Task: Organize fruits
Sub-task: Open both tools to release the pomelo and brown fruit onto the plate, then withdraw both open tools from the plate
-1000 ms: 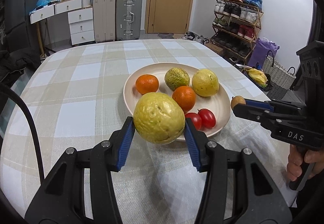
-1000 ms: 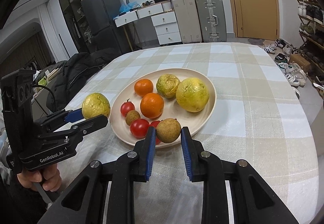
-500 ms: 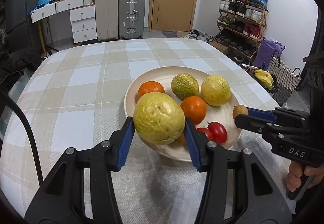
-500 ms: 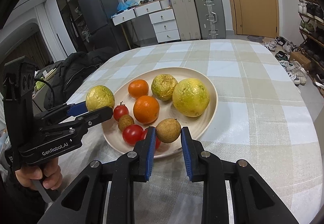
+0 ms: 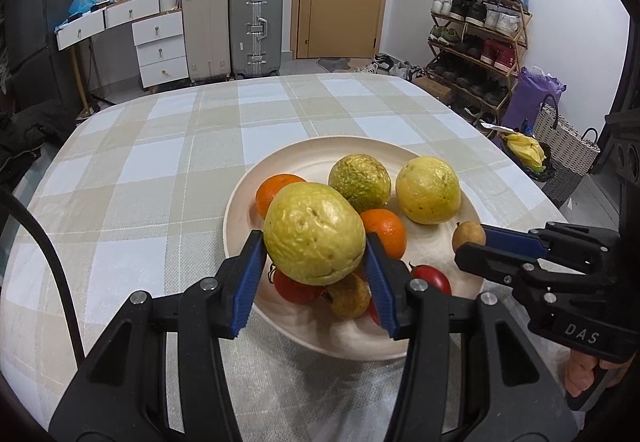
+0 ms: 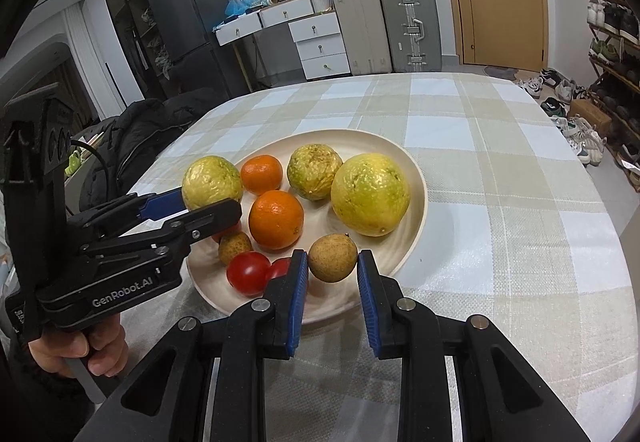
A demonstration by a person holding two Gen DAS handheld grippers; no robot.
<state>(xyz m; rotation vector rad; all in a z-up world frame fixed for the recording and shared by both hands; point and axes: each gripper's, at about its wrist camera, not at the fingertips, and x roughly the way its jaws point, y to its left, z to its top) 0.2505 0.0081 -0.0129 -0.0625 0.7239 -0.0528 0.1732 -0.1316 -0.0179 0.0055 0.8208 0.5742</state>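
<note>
Large yellow passion fruit (image 5: 314,232): wrinkled, dimpled skin, lifted above near left part of cream plate (image 5: 320,154), pinched between blue pads. Small brown longan (image 6: 333,257): round, rough skin, lifted over plate's near rim, pinched between blue pads. On plate: greenish passion fruit (image 5: 360,182) and yellow passion fruit (image 5: 428,189) at back, side by side; two mandarins (image 6: 276,219), one behind other; second longan (image 6: 235,248) beside them; red cherry tomatoes (image 6: 248,273) near front rim.
</note>
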